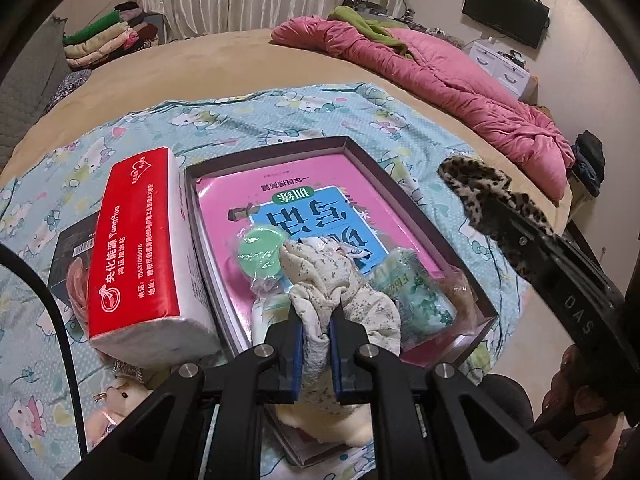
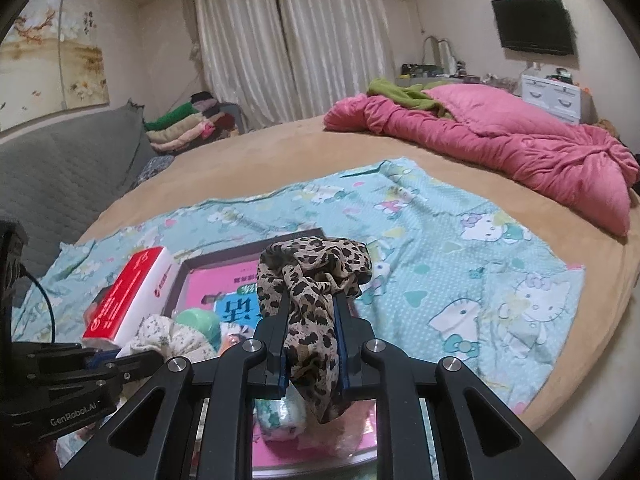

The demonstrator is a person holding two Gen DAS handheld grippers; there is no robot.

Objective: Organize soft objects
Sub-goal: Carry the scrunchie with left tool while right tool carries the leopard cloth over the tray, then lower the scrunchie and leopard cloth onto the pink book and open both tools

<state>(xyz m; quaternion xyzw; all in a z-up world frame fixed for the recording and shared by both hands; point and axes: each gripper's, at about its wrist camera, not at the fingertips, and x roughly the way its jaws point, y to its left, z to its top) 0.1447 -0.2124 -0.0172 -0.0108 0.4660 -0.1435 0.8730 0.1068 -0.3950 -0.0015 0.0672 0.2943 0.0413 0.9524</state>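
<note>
At lower centre, the left gripper [image 1: 316,320] pinches a speckled cream cloth [image 1: 320,276] over the shallow box [image 1: 436,216]. The right gripper [image 2: 311,312] clamps a leopard-print cloth [image 2: 312,268]. Beneath lie a Hello Kitty sheet [image 2: 460,240] and tan bed [image 2: 280,152]; the red tissue pack [image 1: 136,240] reads "YangHua".

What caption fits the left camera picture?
Left gripper clamps a speckled cloth over the box.
</note>
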